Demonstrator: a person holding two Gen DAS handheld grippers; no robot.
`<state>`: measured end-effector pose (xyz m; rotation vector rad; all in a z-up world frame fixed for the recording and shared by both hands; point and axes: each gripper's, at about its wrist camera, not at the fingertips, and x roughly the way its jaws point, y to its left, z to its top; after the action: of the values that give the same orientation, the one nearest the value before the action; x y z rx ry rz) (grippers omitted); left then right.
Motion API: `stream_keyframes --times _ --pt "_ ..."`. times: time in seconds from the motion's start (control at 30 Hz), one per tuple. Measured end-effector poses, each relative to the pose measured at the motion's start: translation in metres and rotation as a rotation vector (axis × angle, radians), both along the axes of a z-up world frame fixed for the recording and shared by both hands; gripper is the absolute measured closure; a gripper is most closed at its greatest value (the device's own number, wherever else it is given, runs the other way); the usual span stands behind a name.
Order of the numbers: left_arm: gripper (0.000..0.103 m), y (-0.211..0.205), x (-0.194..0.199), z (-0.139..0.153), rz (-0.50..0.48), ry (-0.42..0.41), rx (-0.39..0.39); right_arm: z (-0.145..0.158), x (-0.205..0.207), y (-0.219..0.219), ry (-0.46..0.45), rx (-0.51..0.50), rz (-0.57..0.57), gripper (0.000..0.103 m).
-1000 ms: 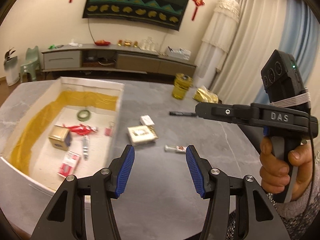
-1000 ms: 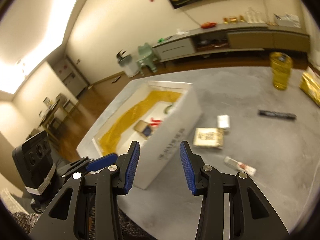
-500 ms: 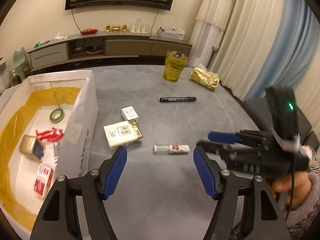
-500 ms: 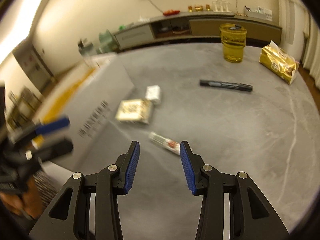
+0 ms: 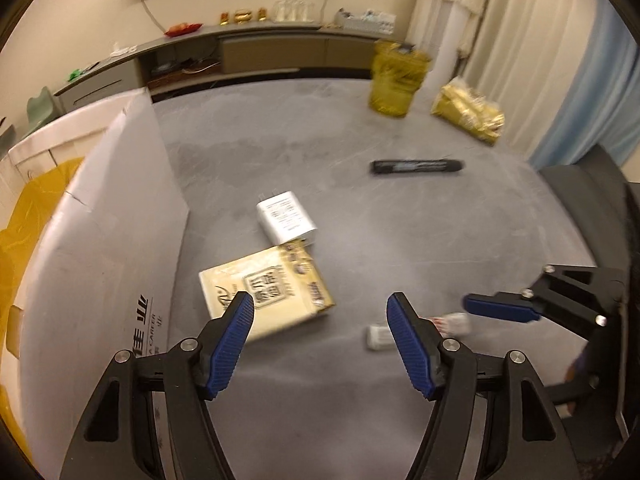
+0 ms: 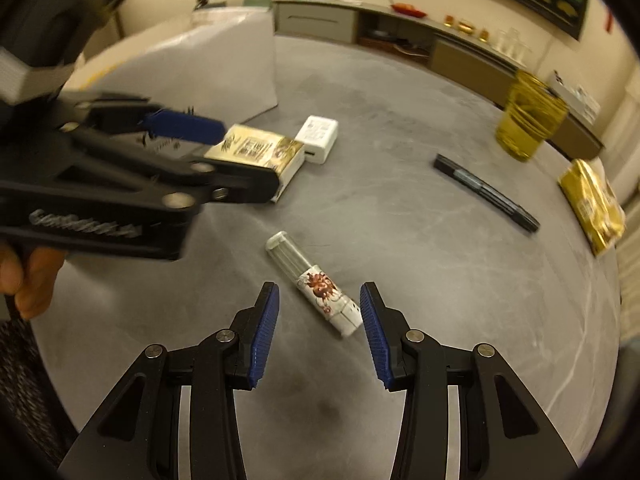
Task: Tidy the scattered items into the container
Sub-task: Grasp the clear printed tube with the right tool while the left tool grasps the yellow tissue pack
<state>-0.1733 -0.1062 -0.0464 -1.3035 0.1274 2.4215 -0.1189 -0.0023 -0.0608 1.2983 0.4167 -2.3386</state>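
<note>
My left gripper [image 5: 320, 340] jaws spread, empty, over cream-gold packet [image 5: 268, 296] beside white box [image 5: 100, 280] wall. My right gripper [image 6: 318, 336] jaws apart, empty, small white tube [image 6: 316, 284] lying on grey table [image 6: 400, 220] just ahead between fingertips, not touched. White charger [image 5: 286, 220] touching packet's far edge. Black marker [image 5: 416, 167] further out, yellow jar [image 6: 528, 120] and gold bag [image 6: 592, 204] beyond it.
</note>
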Motion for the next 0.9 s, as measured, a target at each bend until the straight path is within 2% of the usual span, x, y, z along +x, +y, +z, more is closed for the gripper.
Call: stream_keyframes --times 0.1,0.23,0.63,0.73,0.83,0.9 --pt "0.033 -0.001 -0.008 -0.011 0.019 -0.003 -0.021 -0.010 -0.006 0.000 -0.014 0.015 0.008 0.058" --pt "0.025 -0.002 -0.016 -0.015 0.041 0.026 -0.027 -0.015 -0.013 -0.001 -0.020 -0.001 0.008 0.058" --pt "0.024 -0.004 -0.013 -0.015 0.038 0.058 -0.034 -0.016 -0.013 -0.002 -0.044 -0.051 -0.007 0.059" --pt "0.023 0.001 -0.011 -0.020 0.039 0.081 -0.084 -0.015 -0.013 -0.002 -0.050 -0.054 -0.016 0.069" --pt "0.023 0.002 -0.012 -0.021 0.043 0.100 -0.093 -0.014 -0.011 -0.002 -0.055 -0.054 -0.024 0.081" --pt "0.023 0.000 -0.013 -0.021 0.044 0.105 -0.083 -0.014 -0.012 -0.001 -0.066 -0.065 -0.034 0.082"
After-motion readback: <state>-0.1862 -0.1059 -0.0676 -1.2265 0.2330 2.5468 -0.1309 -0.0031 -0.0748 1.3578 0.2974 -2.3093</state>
